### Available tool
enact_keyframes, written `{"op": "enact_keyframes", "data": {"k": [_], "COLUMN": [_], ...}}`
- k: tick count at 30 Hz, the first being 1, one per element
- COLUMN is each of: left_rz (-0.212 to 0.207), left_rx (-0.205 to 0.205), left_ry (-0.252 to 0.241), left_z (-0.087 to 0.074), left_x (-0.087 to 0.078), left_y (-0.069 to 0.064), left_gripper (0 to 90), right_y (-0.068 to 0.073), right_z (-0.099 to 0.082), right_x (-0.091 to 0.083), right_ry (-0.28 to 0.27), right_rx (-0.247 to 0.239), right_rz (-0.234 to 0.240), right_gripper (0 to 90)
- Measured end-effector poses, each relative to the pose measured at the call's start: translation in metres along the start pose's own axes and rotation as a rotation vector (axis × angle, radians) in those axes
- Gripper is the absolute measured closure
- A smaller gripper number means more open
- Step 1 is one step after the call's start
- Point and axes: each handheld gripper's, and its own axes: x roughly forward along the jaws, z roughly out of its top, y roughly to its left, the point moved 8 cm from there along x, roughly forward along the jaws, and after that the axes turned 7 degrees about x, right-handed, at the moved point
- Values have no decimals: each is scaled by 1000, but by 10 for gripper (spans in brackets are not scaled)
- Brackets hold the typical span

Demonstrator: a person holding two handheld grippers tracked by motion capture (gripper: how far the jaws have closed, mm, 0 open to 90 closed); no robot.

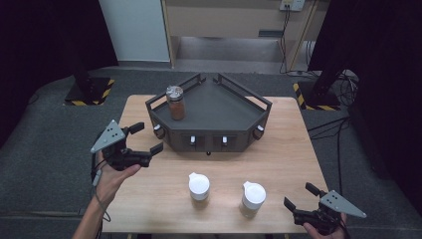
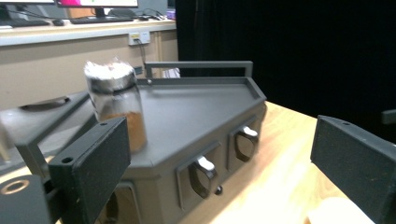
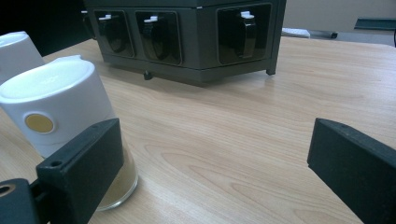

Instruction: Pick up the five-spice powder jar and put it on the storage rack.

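A dark grey angular rack [image 1: 209,107] [image 2: 196,116] [image 3: 187,42] stands at the back middle of the wooden table. On its top left corner stands a glass jar [image 1: 175,102] [image 2: 116,105] with a silver lid and brown powder. Two white-capped jars stand near the front: one [image 1: 199,186] left, one [image 1: 253,198] [image 3: 60,112] right. My left gripper [image 1: 147,138] [image 2: 219,163] hovers open left of the rack, jaws wide with nothing between them. At the front right corner my right gripper [image 1: 298,195] [image 3: 215,163] is open, just right of the nearer white-capped jar.
The rack's front faces carry small drawers with white-tipped handles [image 1: 192,141] [image 2: 205,170] [image 3: 245,32]. Bare wood [image 1: 283,154] lies between the rack and the front jars. Dark floor surrounds the table; black stands with striped bases [image 1: 89,92] sit behind.
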Motion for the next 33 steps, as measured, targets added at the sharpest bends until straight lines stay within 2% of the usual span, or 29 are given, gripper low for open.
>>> {"op": "enact_keyframes", "data": {"k": [12,19,27,30,33], "left_rz": [-32,-42,-40,-41,-35], "left_rx": [1,-29,-47,-61,-66], "left_ry": [-1,-10,5,-10,7], "left_z": [-42,-64,-90,-102,-110], "left_x": [-19,-25,-33,-37,-39], "left_y": [-12,-15,-20,-22,-24], "left_gripper": [44,44,44,44,43], "right_y": [1,1,1,2,2], "right_z": [0,0,0,0,0], "right_x": [1,2,2,3,3], "right_ry": [10,15,19,20,22], "right_rx": [-7,-10,-8,-14,-14], "right_rz": [0,-4,-16,-16,-19], "right_gripper": [39,39,39,39,41]}}
